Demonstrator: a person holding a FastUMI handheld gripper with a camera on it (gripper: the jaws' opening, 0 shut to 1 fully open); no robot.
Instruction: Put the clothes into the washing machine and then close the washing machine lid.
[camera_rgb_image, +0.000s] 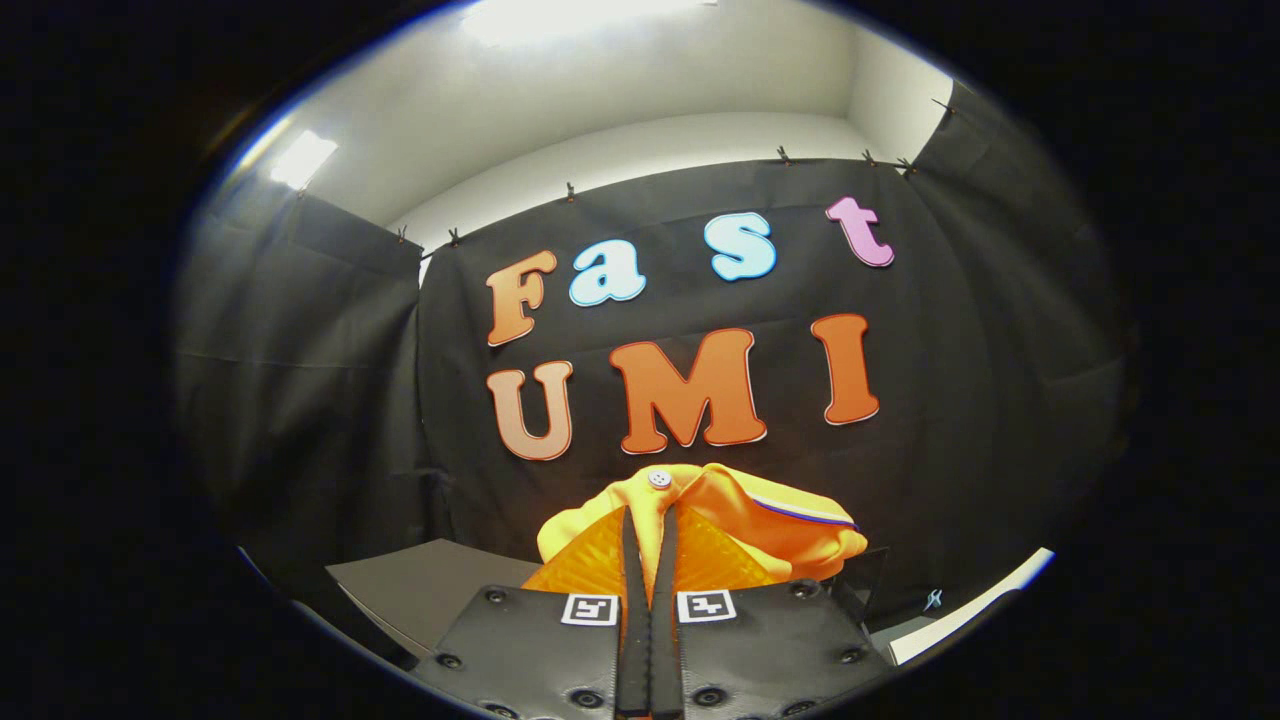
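Observation:
My gripper (648, 530) is shut on a yellow-orange garment (760, 520), held up in the air in front of the booth's black cloth wall. Both fingers press together on a fold of the cloth. The garment bunches just beyond the fingertips, showing a white button (658, 478) on its placket and a thin dark stripe along one edge. Most of the garment hangs hidden below the fingers.
A grey flat panel (430, 590) lies low to the left of the fingers. A white edge (975, 605) runs low on the right, with a dark upright panel (870, 580) just right of the garment. The black cloth wall stands close ahead.

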